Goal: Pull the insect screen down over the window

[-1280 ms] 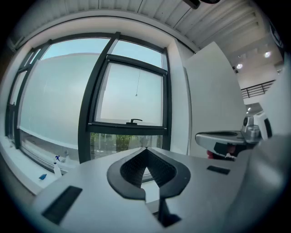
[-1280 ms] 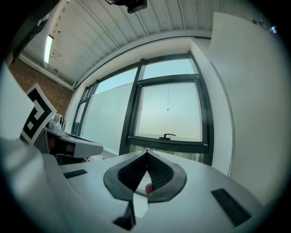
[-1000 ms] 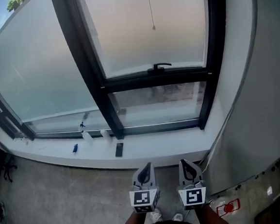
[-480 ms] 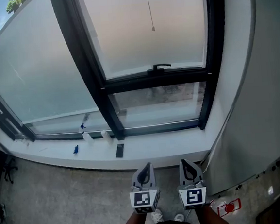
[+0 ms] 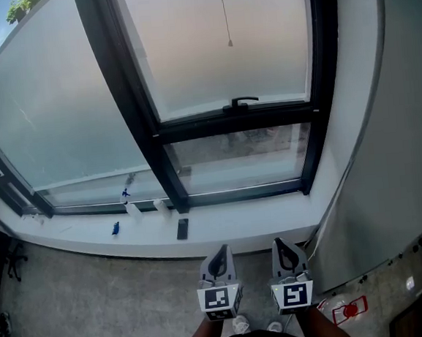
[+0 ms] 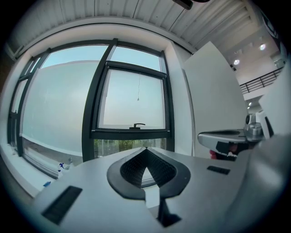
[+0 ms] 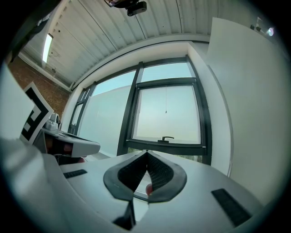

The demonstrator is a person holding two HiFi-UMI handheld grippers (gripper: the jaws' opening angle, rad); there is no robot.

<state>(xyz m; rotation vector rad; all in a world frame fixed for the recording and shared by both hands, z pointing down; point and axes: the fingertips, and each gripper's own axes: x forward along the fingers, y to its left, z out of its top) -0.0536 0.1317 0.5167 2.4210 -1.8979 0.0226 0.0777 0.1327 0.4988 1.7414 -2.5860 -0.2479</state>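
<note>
Both left claw and right claw closed; pull cord cropped above.

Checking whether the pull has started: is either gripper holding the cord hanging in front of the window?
No, the cord hangs free, and the left gripper and right gripper are shut, empty and far from it.

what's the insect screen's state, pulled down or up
Up. Its pull cord hangs high against the window pane, and no mesh edge crosses the glass.
</note>
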